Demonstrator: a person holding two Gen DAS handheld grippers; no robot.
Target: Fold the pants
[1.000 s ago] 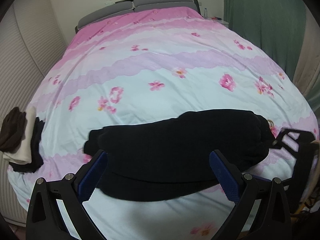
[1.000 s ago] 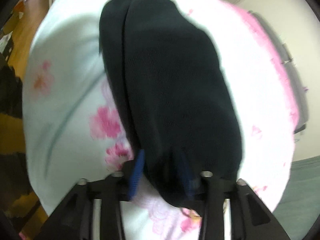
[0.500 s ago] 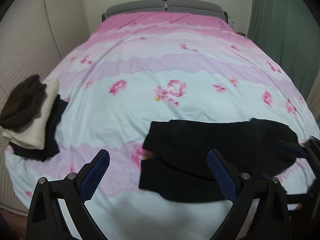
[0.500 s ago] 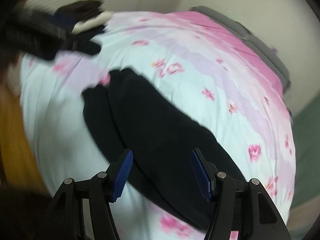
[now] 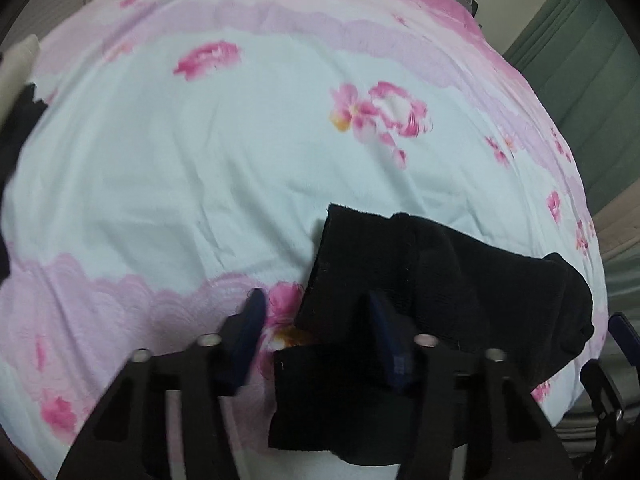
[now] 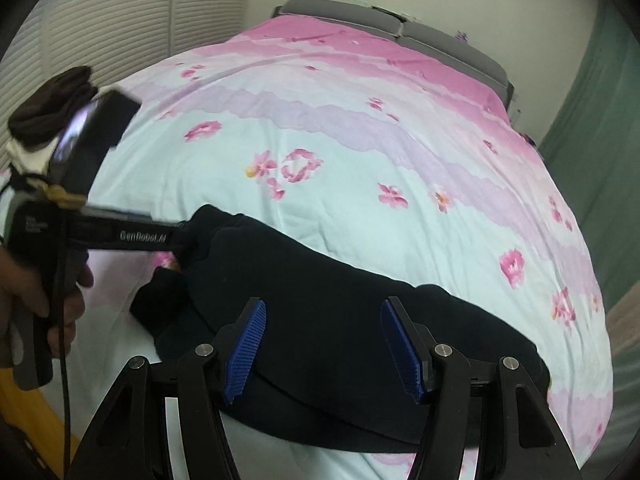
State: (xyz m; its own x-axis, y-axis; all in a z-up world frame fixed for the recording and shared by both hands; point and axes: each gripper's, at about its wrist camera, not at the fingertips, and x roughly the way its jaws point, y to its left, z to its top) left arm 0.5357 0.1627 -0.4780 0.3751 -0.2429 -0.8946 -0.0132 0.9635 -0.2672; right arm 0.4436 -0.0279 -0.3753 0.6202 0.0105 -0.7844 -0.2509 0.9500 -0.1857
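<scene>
The black pants (image 6: 320, 300) lie folded lengthwise near the front edge of the floral bed cover (image 6: 360, 152). In the left wrist view the pants (image 5: 440, 280) fill the lower right. My left gripper (image 5: 316, 336) is low at the leg-end corner, jaws partly apart, with the cuff edge between the blue pads. It also shows in the right wrist view (image 6: 182, 236), touching the pants' left end. My right gripper (image 6: 322, 344) is open and empty, hovering above the middle of the pants.
A stack of folded clothes (image 6: 44, 120), brown on cream, sits at the bed's left edge. The grey headboard (image 6: 400, 28) is at the far end. A green curtain (image 6: 600, 100) hangs at the right. Orange floor (image 6: 32, 420) shows at lower left.
My right gripper let go of the pants, opened and pulled back above them. My left gripper dropped to the leg-end corner and its jaws narrowed around the cuff.
</scene>
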